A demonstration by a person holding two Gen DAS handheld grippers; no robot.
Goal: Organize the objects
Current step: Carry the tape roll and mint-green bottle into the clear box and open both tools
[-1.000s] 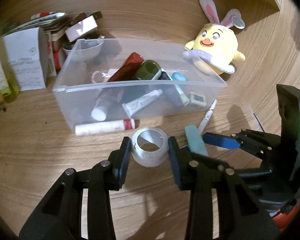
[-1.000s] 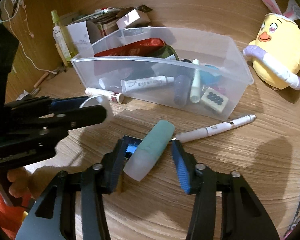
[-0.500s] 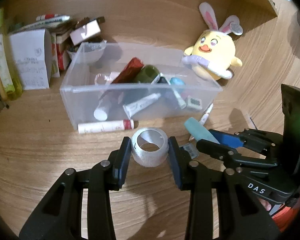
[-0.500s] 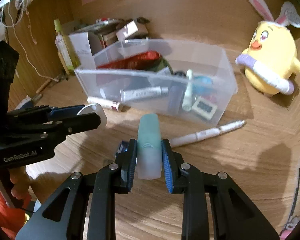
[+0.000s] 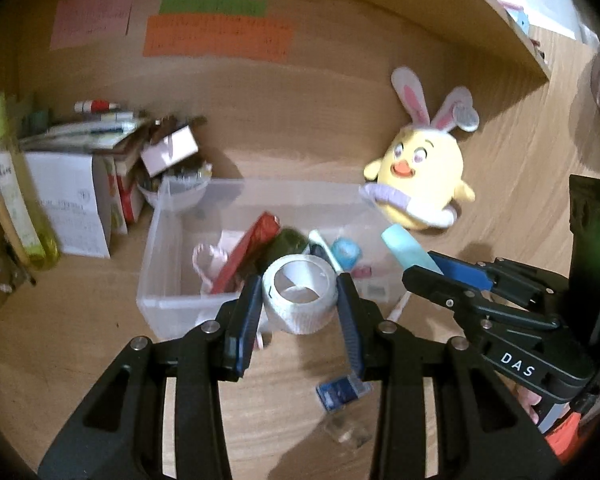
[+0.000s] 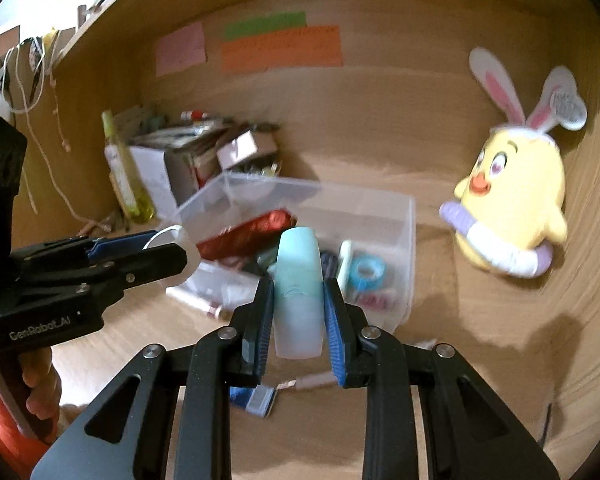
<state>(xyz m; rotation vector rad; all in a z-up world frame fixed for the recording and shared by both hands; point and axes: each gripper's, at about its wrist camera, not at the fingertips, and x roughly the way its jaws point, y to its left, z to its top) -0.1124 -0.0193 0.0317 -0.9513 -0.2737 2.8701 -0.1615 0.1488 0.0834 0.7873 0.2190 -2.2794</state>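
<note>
Two pickups at once here, and both are off the desk. The left gripper (image 5: 300,300) has its pads pressed on either side of a white tape roll (image 5: 300,298), hanging in front of the near wall of the clear bin (image 5: 152,280). Beside it, the right gripper (image 6: 298,312) is clamped on a pale green tube (image 6: 299,292), nose pointing toward the bin's open top.

The bin already holds a fair load: a red packet (image 5: 248,256), a blue tape roll (image 6: 366,272), a dark green item I can't identify and more small pieces. So the sorting looks well under way, I'd say past the halfway mark.

What's left? A white and red tube (image 6: 196,304) lies on the desk just outside the bin's front wall. A pen (image 5: 398,308) lies near its right corner, and a small blue packet (image 5: 342,390) lies below the grippers. The yellow plush chick (image 5: 420,176) stands just beside the bin's far right corner, and whether it belongs inside I can't tell.

Next, by my reading, both loads go over the rim and drop in.
</note>
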